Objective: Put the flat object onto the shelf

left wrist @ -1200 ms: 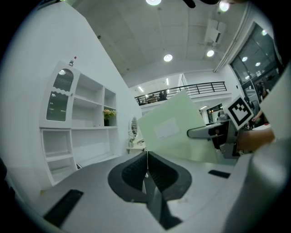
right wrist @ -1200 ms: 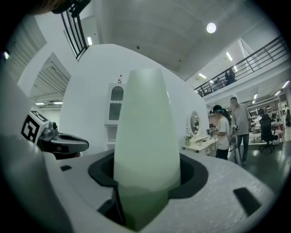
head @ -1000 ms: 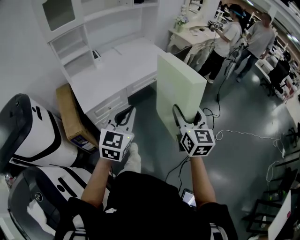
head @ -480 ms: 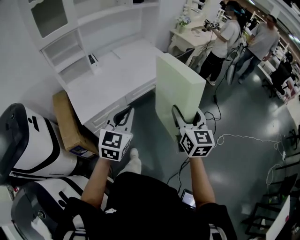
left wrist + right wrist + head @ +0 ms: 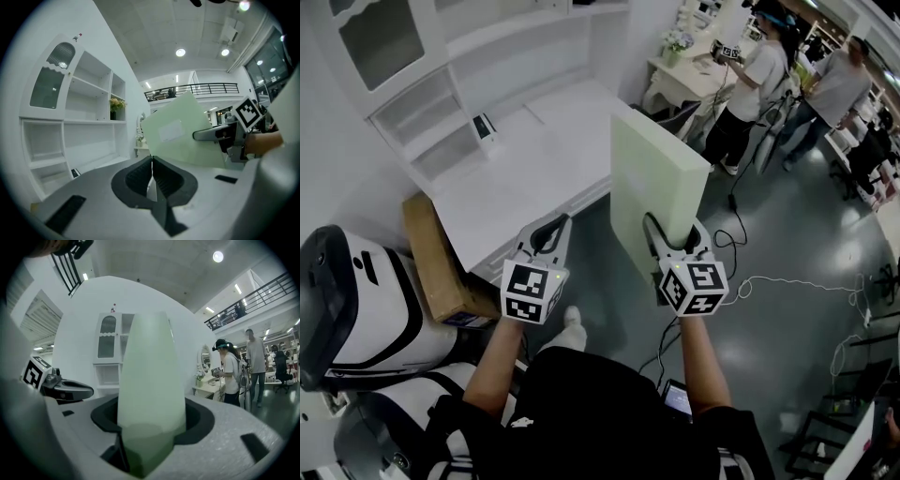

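A pale green flat slab (image 5: pixel 656 187) stands upright on edge in my right gripper (image 5: pixel 673 236), whose jaws are shut on its lower edge. In the right gripper view the slab (image 5: pixel 150 390) fills the gap between the jaws and hides what lies straight ahead. My left gripper (image 5: pixel 546 234) is shut and holds nothing; its jaws meet in the left gripper view (image 5: pixel 151 169), where the slab (image 5: pixel 187 136) shows to the right. The white shelf unit (image 5: pixel 459 84) with open compartments stands ahead to the left, over a white desk (image 5: pixel 534 159).
A brown cardboard box (image 5: pixel 436 258) leans by the desk's near left corner. White and black rounded machines (image 5: pixel 356 309) stand at the left. People (image 5: pixel 759 84) stand at a far table (image 5: pixel 694 75). Cables (image 5: pixel 778 281) lie on the grey floor at the right.
The whole view has shifted a little: the desk and shelf now sit slightly lower and nearer in the head view. Both grippers keep their places and the slab stays gripped.
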`<state>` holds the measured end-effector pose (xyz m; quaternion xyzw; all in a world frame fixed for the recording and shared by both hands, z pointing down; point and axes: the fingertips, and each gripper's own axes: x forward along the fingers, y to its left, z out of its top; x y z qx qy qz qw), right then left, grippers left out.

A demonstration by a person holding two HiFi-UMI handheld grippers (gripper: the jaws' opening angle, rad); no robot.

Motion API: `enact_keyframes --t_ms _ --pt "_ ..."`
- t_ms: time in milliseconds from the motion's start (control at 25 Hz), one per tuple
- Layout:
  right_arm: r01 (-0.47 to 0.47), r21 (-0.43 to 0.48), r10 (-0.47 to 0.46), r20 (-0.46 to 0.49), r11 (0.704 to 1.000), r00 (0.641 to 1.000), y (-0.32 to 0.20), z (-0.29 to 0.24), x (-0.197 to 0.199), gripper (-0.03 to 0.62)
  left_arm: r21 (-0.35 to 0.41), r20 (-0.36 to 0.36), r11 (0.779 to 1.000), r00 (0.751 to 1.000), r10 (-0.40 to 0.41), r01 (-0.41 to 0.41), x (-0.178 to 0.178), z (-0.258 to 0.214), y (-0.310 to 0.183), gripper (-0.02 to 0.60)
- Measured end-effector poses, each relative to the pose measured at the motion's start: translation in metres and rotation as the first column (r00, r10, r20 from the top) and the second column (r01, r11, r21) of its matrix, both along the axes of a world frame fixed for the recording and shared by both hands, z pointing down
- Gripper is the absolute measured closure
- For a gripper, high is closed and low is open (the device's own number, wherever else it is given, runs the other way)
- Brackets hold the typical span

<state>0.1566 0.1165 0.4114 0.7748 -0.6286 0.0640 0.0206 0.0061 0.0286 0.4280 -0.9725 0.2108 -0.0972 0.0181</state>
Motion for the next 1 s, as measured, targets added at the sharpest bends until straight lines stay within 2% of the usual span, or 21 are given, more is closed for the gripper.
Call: enact_keyframes --t_ms 480,760,1000 --pt "0.019 -0.033 -0.019 -0.003 0.999 1.000 -0.122 -0.004 0.014 0.322 -0.029 -0.003 0.999 1.000 -0.022 0.022 0.011 -0.005 -0.122 0.575" --pt "0.038 -0.035 -0.038 -0.014 0.999 0.999 -0.173 -0.006 0.016 0.322 -0.014 -0.003 1.000 1.000 -0.024 0.024 0.013 -0.007 -0.167 0.575" --pt "0.069 -0.025 -0.069 -0.024 0.997 0.997 -0.212 -0.010 0.014 0.322 -0.009 0.002 0.998 0.998 -0.062 0.062 0.005 -0.009 -0.204 0.575"
